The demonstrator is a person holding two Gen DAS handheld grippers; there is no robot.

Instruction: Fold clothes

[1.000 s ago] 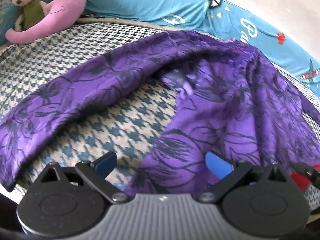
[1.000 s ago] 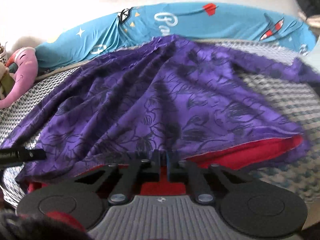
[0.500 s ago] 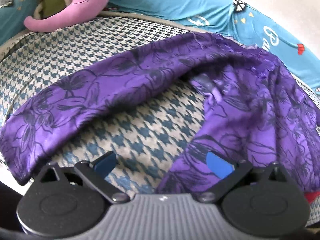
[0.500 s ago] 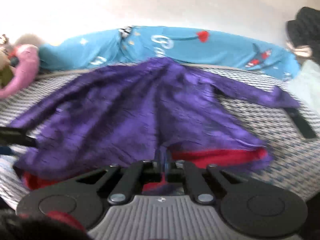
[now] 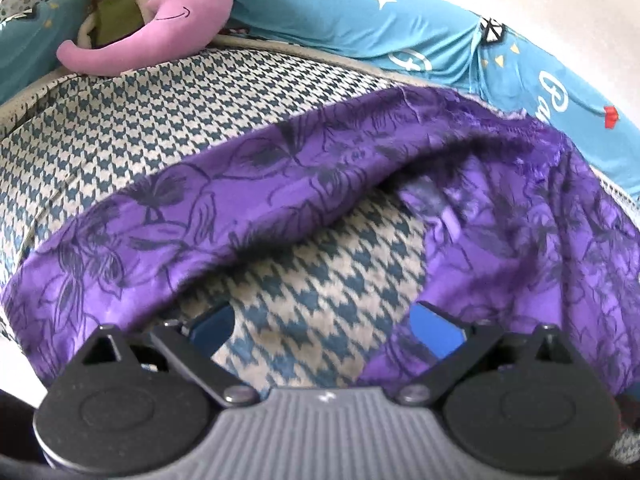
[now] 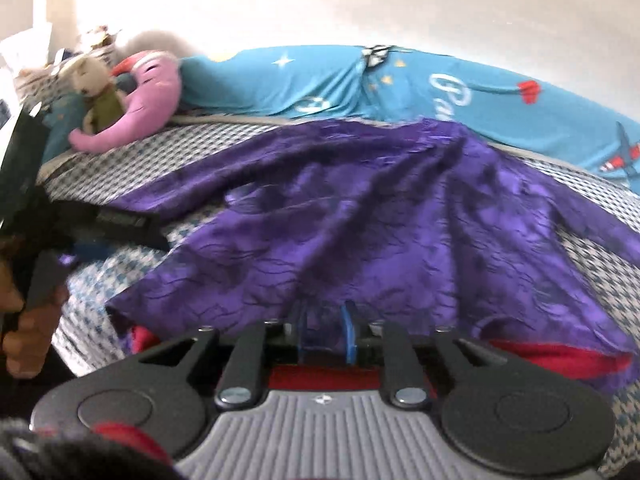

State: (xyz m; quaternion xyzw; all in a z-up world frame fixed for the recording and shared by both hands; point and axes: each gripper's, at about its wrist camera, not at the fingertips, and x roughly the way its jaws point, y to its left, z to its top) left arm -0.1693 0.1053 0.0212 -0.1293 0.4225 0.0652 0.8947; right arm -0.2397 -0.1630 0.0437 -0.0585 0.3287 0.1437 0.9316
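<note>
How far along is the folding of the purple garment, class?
Done: the purple garment lies spread on the houndstooth bed cover. No fold shows yet. In hand: the right gripper sits nearly shut at the hem; the left gripper hangs open between the sleeve and the body. Left: every fold.

A home bedroom: patterned bed (image 5: 120,120), plush elephant (image 5: 172,28).
</note>
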